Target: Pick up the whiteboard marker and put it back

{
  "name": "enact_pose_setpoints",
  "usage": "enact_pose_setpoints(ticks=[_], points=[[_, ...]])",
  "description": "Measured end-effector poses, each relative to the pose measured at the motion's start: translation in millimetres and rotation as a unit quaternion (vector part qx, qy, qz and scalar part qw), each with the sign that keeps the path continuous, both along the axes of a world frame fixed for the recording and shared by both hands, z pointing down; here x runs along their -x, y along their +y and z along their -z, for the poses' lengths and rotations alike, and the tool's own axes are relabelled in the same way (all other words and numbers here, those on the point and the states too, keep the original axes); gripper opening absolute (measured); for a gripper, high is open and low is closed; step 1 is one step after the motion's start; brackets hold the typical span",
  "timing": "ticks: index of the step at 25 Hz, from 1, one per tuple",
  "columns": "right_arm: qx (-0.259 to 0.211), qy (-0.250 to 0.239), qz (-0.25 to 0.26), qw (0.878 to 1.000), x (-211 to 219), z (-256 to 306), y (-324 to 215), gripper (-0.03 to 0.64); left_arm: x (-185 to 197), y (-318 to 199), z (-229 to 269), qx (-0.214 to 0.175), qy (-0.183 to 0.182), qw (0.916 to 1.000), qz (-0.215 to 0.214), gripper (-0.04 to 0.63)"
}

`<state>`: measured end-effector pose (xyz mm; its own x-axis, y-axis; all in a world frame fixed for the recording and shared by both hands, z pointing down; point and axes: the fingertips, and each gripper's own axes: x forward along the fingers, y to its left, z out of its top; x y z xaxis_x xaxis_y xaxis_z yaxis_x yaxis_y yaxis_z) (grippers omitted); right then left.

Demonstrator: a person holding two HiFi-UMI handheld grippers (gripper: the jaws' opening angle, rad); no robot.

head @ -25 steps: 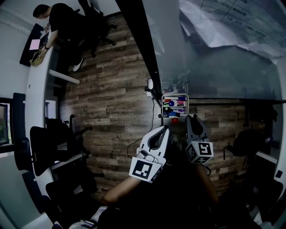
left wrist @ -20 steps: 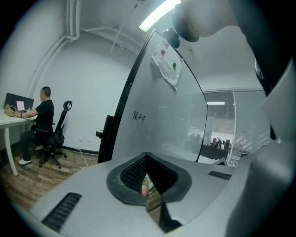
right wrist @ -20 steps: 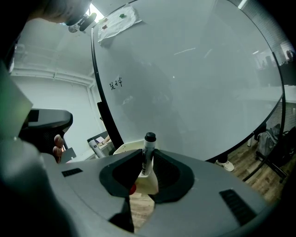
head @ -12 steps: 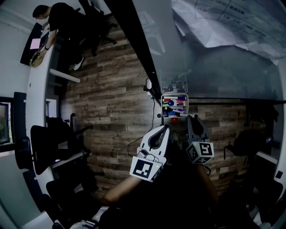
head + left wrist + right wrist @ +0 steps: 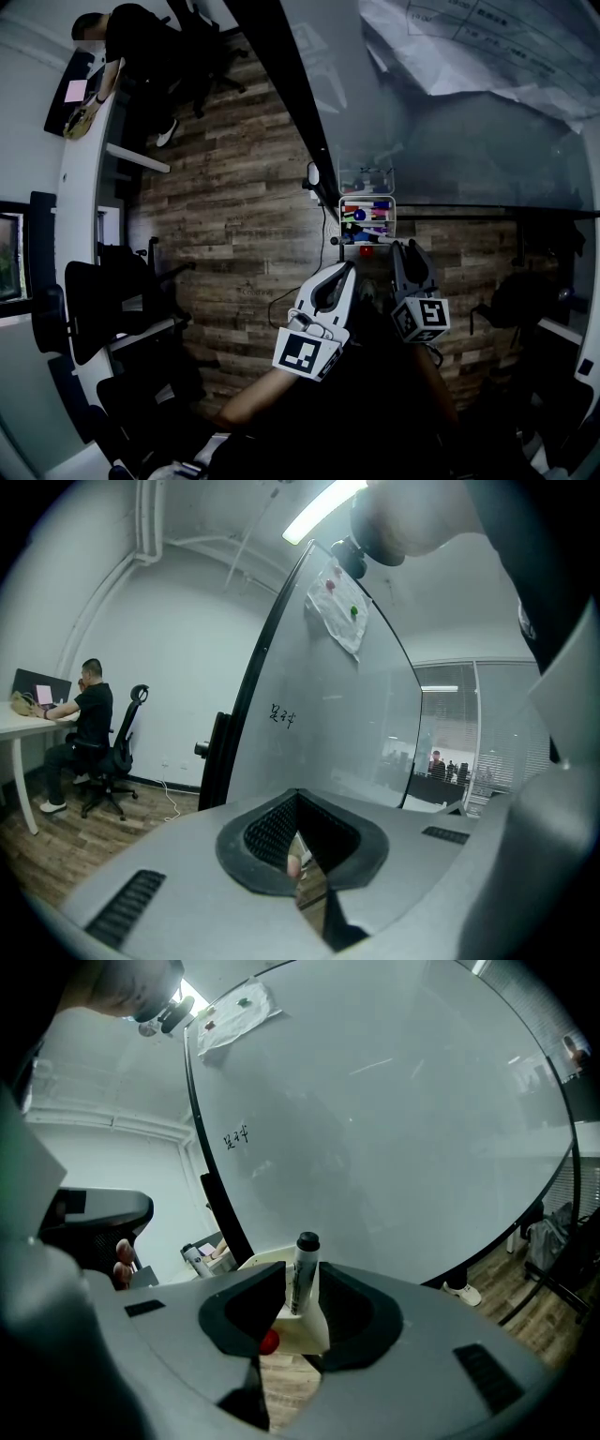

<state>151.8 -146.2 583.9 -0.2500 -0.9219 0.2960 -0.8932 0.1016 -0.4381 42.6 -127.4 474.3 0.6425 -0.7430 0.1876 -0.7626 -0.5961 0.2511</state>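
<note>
A whiteboard marker (image 5: 303, 1272) with a white body and black cap stands upright between the jaws of my right gripper (image 5: 302, 1305). Its lower end sits in a white holder (image 5: 305, 1327) with a red knob (image 5: 269, 1341) beside it. The jaws are opening: a sliver of gap shows at the left pad. In the head view, the right gripper (image 5: 403, 246) reaches to just below the wire marker basket (image 5: 343, 217) under the whiteboard (image 5: 450, 141); the marker itself is hidden there. My left gripper (image 5: 348, 266) hovers beside it, shut and empty, its pads (image 5: 267, 836) closed to a slit.
The basket holds several coloured markers (image 5: 367, 212). Papers (image 5: 487, 47) are pinned on the whiteboard. A person (image 5: 131, 42) sits at a white desk (image 5: 75, 159) far left. Office chairs (image 5: 98, 300) stand on the wooden floor (image 5: 234, 206). A cable (image 5: 319, 239) hangs by the board's frame.
</note>
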Motion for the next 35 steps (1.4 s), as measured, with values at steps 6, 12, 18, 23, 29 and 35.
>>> enact_pose_setpoints(ticks=[6,12,18,23,29,35], points=[[-0.004,0.001,-0.001,1.0,-2,2,1,0.104,-3,0,1,0.007,0.008,0.9999,0.001,0.008],[-0.009,0.002,-0.001,1.0,-4,5,3,0.107,-2,3,2,-0.008,0.001,1.0,-0.005,0.008],[-0.007,0.015,0.011,1.0,-4,9,10,0.107,-2,1,15,-0.002,0.014,0.9999,-0.003,0.008],[-0.014,0.017,-0.002,1.0,-10,14,10,0.107,-2,0,20,-0.026,0.012,0.9996,-0.007,0.008],[-0.025,0.023,-0.015,0.999,-18,24,12,0.107,-4,-1,31,-0.026,0.026,0.9993,-0.004,0.008],[-0.034,0.03,-0.019,0.999,-21,34,15,0.107,-2,-1,35,-0.044,0.025,0.9987,-0.004,0.008]])
